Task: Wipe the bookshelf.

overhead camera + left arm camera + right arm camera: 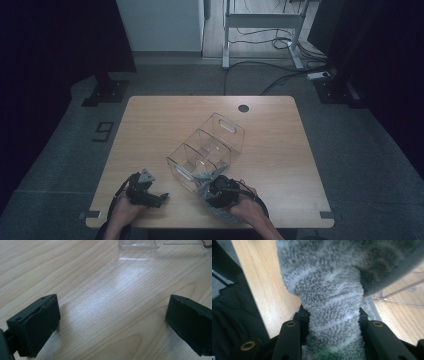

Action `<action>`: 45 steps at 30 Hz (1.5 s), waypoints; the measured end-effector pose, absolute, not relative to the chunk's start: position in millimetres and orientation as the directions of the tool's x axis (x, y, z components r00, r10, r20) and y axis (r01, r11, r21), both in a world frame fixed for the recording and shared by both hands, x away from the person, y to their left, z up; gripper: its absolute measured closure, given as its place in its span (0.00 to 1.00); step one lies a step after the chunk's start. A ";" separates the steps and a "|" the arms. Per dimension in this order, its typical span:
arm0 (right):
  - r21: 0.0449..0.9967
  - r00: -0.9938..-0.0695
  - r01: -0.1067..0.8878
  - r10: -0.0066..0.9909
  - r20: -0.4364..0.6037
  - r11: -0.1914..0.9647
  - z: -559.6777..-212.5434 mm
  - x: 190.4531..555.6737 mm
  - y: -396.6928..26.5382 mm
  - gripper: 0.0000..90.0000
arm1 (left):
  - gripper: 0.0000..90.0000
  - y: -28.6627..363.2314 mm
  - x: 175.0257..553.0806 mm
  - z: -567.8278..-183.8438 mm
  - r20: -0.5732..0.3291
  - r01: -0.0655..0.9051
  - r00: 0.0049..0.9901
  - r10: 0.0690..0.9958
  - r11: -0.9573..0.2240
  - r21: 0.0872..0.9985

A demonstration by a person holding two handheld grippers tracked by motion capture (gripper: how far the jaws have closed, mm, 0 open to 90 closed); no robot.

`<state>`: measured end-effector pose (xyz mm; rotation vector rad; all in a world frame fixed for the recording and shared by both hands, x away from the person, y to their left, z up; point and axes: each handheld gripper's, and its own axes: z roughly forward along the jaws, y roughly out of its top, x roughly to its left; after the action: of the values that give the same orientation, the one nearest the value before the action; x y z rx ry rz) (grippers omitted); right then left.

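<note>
Right tool (212, 192): jaws clamped on grey cloth (332, 322), near the table's (150, 130) front edge, against the clear bin (207, 150). Left tool (159, 198): jaws wide, empty, by front-left corner.

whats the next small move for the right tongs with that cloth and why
Probably push the cloth on into the clear bin to wipe it. The right tongs are clamped on the bunched cloth at the bin's near end, while the left tongs rest open on the table, apart from the bin.
</note>
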<state>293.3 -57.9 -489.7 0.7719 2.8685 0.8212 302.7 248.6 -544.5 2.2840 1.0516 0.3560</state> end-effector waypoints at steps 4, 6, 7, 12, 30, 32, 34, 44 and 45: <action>0.531 -0.873 0.445 0.483 0.075 0.721 -474.5 291.4 -66.4 0.69 | 0.00 248.6 302.8 -544.7 -0.004 0.599 0.651 0.759 -0.510 0.617; 0.538 -0.870 0.446 0.488 0.073 0.715 -467.3 290.7 -69.7 0.69 | 0.00 248.5 302.8 -544.8 -0.004 0.599 0.650 0.760 -0.509 0.618; 0.542 -0.869 0.447 0.489 0.074 0.712 -464.1 290.6 -71.5 0.69 | 0.00 248.4 302.7 -544.8 -0.005 0.600 0.649 0.761 -0.507 0.619; 0.559 -0.865 0.448 0.498 0.071 0.698 -451.1 290.1 -81.2 0.69 | 0.00 248.6 302.8 -544.7 -0.004 0.599 0.650 0.760 -0.510 0.617; 0.588 -0.789 0.525 0.611 0.064 0.615 -417.5 297.4 -145.5 0.69 | 0.00 248.1 302.9 -544.7 -0.003 0.601 0.648 0.762 -0.508 0.617; 0.591 -0.777 0.532 0.627 0.056 0.606 -413.7 300.2 -154.3 0.69 | 0.00 248.0 302.9 -544.7 -0.003 0.601 0.647 0.763 -0.507 0.618; 0.593 -0.761 0.542 0.647 0.048 0.595 -409.6 303.0 -162.6 0.69 | 0.00 247.9 302.9 -544.8 -0.001 0.601 0.646 0.763 -0.507 0.618; 0.598 -0.679 0.591 0.734 0.007 0.541 -390.2 322.7 -203.6 0.69 | 0.00 248.1 303.2 -545.4 -0.005 0.597 0.648 0.762 -0.504 0.624; 0.600 -0.670 0.596 0.742 0.005 0.534 -389.2 324.6 -207.1 0.69 | 0.00 248.0 303.3 -545.5 -0.005 0.597 0.647 0.762 -0.503 0.625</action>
<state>324.6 -207.1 -389.2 1.1233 2.5234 0.8439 303.3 248.0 -545.5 2.2704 1.0527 0.3634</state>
